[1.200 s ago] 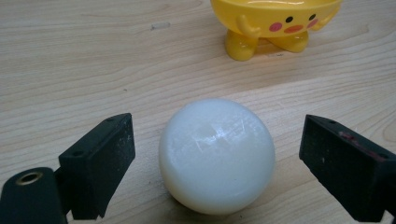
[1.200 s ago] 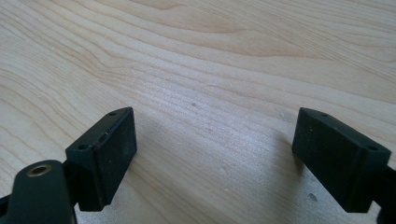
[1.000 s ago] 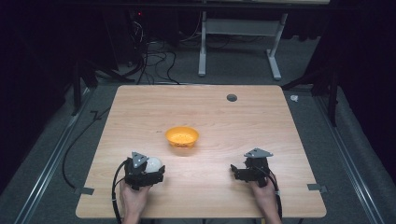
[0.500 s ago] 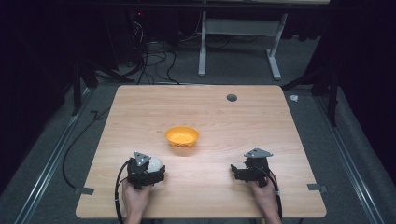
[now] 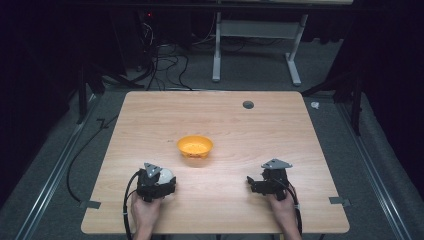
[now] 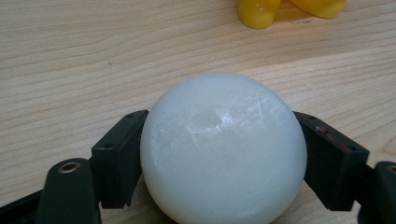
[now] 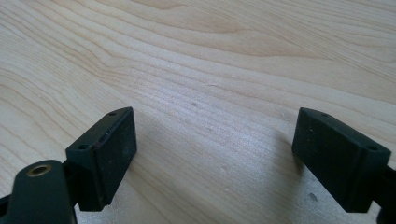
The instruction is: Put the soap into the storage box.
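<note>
A white ball (image 6: 223, 149) sits between the two black jaws of my left gripper (image 6: 219, 156), which is shut on it just over the wooden table (image 5: 250, 130). From above, the ball (image 5: 166, 175) shows at the tip of the left gripper (image 5: 167, 181) near the table's front left. An orange bowl (image 5: 195, 146) stands in the middle of the table, a short way beyond the ball; its yellow-orange underside (image 6: 289, 9) shows at the top of the left gripper view. My right gripper (image 5: 252, 183) rests at the front right, open, with bare wood between its jaws (image 7: 215, 158).
A small dark round hole (image 5: 248, 104) lies in the table near its far edge. Grey tape tabs (image 5: 339, 201) mark the front corners. Cables and a white table frame (image 5: 255, 45) stand on the floor beyond the far edge.
The left gripper with the ball has shifted slightly to the right and toward the front edge. The right gripper has stayed in place.
</note>
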